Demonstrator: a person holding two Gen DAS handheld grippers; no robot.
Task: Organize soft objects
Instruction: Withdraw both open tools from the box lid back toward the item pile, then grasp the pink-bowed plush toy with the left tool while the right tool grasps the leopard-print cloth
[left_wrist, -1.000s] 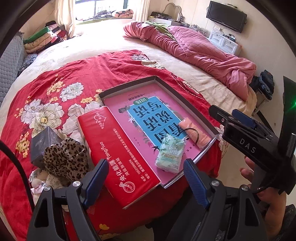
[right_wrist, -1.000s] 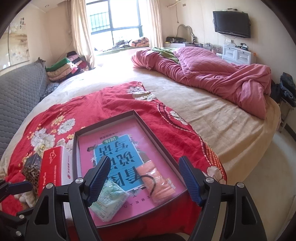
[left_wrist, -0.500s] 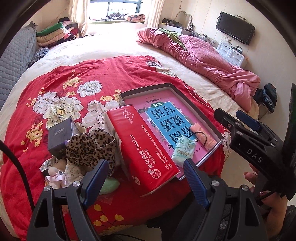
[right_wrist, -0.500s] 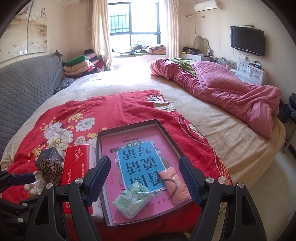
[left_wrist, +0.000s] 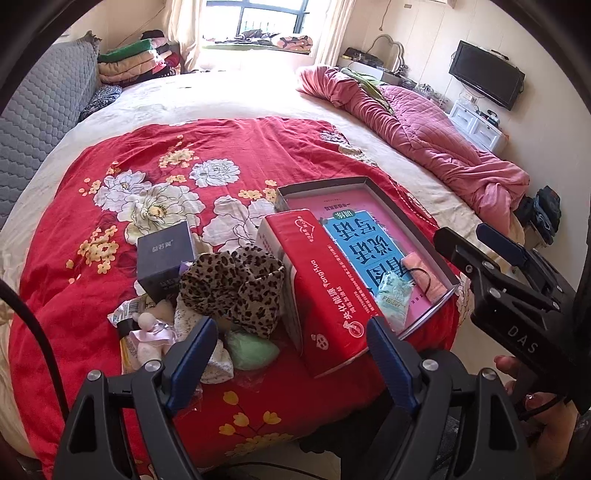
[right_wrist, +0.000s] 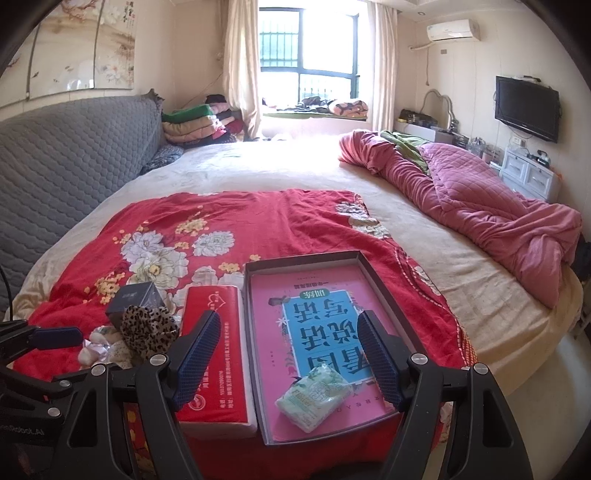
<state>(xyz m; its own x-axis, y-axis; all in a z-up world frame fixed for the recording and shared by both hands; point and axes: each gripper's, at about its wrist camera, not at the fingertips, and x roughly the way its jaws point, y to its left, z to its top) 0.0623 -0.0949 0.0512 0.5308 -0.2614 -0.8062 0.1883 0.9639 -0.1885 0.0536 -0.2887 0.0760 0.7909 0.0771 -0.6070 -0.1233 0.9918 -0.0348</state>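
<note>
A heap of soft things lies on the red floral bedspread: a floppy leopard-print fabric piece with a fuzzy nap on top, a small pale plush doll at its left edge, a smooth mint-green pad below it, and a speckled white cloth tucked against the left gripper's left blue finger. In the left wrist view this heap sits just ahead of and between the jaws, toward the left one, untouched; the jaws stand wide apart with nothing in them. A dark grey square cardboard box stands behind the heap. To its right, reaching toward the right jaw, lies a long red plastic-wrapped tissue pack, brick-shaped and glossy. Beyond that is a shallow rectangular dark-rimmed tray with a pink and blue printed sheet lining its floor. In the tray lie a crinkly pale green pocket tissue packet and a folded peach cloth with a black loop on it. In the right wrist view the right gripper hovers over the near end of the tray, jaws spread and empty, the green packet just below and between them. A crumpled quilted pink duvet lies well off to the right on the cream sheet.
</note>
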